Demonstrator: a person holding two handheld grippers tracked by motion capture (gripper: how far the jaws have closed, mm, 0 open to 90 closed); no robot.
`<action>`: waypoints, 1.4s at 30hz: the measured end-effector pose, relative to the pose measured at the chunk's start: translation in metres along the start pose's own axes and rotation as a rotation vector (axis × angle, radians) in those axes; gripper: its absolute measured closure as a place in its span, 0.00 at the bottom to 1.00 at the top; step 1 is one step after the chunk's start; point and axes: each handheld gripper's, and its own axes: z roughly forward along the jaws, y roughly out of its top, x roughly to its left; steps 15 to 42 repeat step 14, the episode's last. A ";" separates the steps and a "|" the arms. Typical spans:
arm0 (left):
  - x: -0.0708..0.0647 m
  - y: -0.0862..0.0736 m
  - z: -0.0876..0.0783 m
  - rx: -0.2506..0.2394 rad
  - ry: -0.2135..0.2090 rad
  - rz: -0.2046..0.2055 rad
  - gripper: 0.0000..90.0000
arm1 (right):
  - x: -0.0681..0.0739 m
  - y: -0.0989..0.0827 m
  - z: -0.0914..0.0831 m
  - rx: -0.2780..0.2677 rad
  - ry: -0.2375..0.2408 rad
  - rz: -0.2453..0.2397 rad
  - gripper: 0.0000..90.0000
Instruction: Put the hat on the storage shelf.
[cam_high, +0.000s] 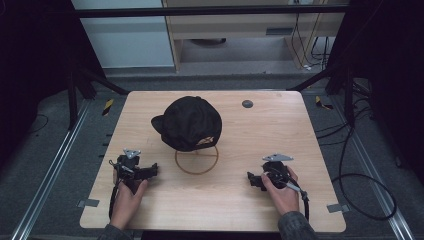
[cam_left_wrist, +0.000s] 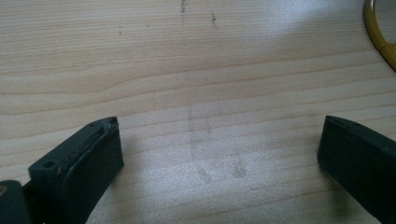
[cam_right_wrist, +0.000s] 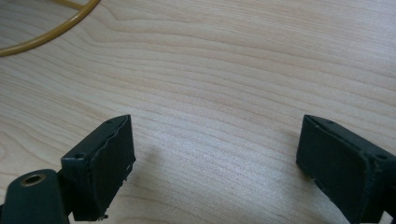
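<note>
Lowest in the high view, two hands hold a tool each on the wooden bench (cam_high: 150, 210). The left hand-held gripper (cam_high: 150, 171) sits in the lower left of the frame, pointing towards the centre. Its own view shows both jaws spread wide with nothing but bare wood grain between them. The right hand-held gripper (cam_high: 251, 179) sits in the lower right, also turned inward. Its jaws too are spread apart over bare wood, pinching nothing.

Between the two tools and a little further up lies the gold wire ring (cam_high: 196, 161) that forms the foot of a stand. A slice of it curves through the upper right corner of the left gripper view and the upper left corner of the right gripper view. Above the ring, near the middle of the frame, the black cap (cam_high: 188, 123) rests on top of that stand, its peak pointing to the upper left.

The step in hand looks like the reach for the cap, with neither tool near it yet. To do it well, I would bring both in level and slow, keep the jaws wide until they straddle fabric, and take the brim edge and the opposite rim together. Lifting straight up should keep the light stand from tipping.

Further back, a small dark disc (cam_high: 247, 104) sits on the bench towards the upper right.
</note>
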 end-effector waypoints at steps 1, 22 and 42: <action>0.000 0.000 0.000 0.000 0.000 0.000 0.00 | 0.001 -0.001 0.001 -0.005 -0.005 -0.004 0.11; 0.000 0.000 0.000 0.000 0.000 0.000 0.00 | 0.010 -0.008 0.004 -0.037 -0.063 -0.068 0.08; 0.000 0.000 0.000 0.000 0.000 0.000 0.00 | 0.010 -0.008 0.004 -0.037 -0.063 -0.068 0.08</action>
